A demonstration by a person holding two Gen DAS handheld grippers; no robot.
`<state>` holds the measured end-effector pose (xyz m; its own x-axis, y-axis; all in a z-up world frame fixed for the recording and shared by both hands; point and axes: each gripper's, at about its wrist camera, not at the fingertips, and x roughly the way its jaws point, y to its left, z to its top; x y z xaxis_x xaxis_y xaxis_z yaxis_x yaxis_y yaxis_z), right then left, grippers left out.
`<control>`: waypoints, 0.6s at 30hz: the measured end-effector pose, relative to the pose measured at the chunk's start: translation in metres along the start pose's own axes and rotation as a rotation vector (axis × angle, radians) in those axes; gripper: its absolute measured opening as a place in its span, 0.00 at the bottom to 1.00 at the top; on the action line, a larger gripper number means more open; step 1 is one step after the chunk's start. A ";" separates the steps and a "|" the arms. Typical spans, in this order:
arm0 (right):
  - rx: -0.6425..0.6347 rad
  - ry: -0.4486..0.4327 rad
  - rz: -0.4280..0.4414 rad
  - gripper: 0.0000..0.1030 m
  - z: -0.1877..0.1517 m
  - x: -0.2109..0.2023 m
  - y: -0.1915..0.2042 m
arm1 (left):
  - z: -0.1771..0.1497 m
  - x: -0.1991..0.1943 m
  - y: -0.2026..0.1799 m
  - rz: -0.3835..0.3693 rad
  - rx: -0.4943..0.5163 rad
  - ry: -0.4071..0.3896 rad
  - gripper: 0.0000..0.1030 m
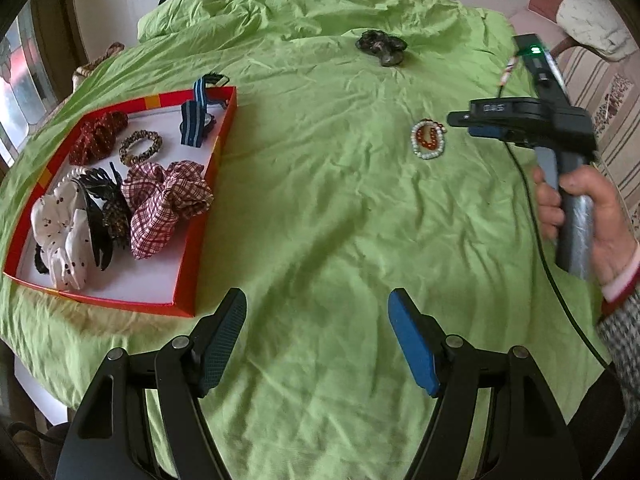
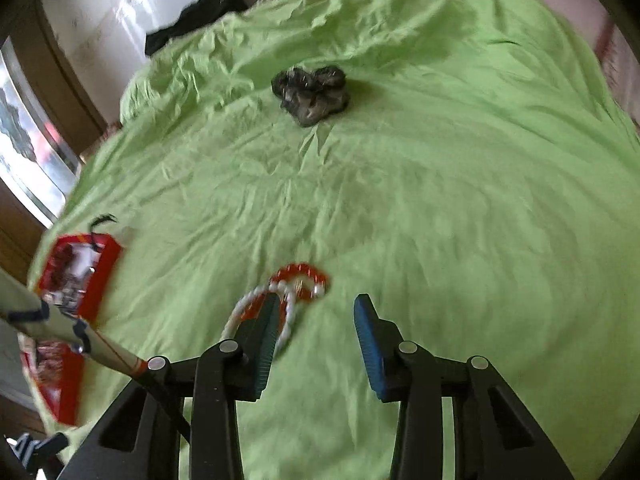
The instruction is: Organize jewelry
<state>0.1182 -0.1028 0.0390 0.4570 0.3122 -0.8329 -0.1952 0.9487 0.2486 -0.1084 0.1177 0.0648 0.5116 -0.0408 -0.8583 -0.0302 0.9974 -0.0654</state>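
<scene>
Barely any writing is showing

Only a pale marking is appearing on the black top block of the right gripper [image 1: 460, 120] in the left wrist view, reading roughly like "DAS" reversed; it is staying too blurred to confirm.

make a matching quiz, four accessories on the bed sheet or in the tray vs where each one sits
Things:
1. bead bracelets
2. dark scrunchie
3. plaid scrunchie
4. striped band

Places:
A. far out on the sheet, alone
B. draped over the red tray's far corner
C. on the sheet, just ahead of the right gripper
D. inside the tray, near its right wall

Pairs: 1-C, 2-A, 3-D, 4-B
</scene>
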 end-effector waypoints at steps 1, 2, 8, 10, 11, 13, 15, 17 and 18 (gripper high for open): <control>-0.016 0.014 -0.008 0.40 0.002 0.008 0.002 | 0.001 0.002 0.002 -0.004 -0.004 0.002 0.70; -0.033 0.029 -0.014 0.40 0.002 0.016 0.004 | 0.002 0.006 0.005 -0.010 -0.011 0.006 0.70; -0.082 0.032 -0.168 0.34 -0.006 0.024 0.001 | 0.006 0.015 0.009 -0.021 -0.025 0.009 0.70; -0.051 0.025 -0.219 0.34 -0.008 0.018 -0.011 | 0.005 0.014 0.005 -0.023 -0.015 0.007 0.70; -0.038 0.022 -0.247 0.34 -0.009 0.015 -0.018 | 0.004 0.014 0.004 -0.023 -0.010 0.006 0.70; -0.014 0.016 -0.283 0.34 -0.012 0.008 -0.031 | 0.003 0.011 -0.001 -0.017 0.007 -0.001 0.70; 0.019 0.020 -0.305 0.34 -0.018 -0.002 -0.049 | 0.002 0.008 -0.005 -0.018 0.015 -0.007 0.70; 0.045 0.021 -0.318 0.34 -0.026 -0.013 -0.065 | 0.002 0.005 -0.009 -0.019 0.022 -0.014 0.70; 0.057 0.022 -0.336 0.34 -0.034 -0.021 -0.072 | 0.002 0.004 -0.011 -0.020 0.026 -0.015 0.70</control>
<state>0.0935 -0.1792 0.0222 0.4687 -0.0186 -0.8832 0.0123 0.9998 -0.0145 -0.1044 0.1064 0.0632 0.5243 -0.0599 -0.8494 0.0020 0.9976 -0.0690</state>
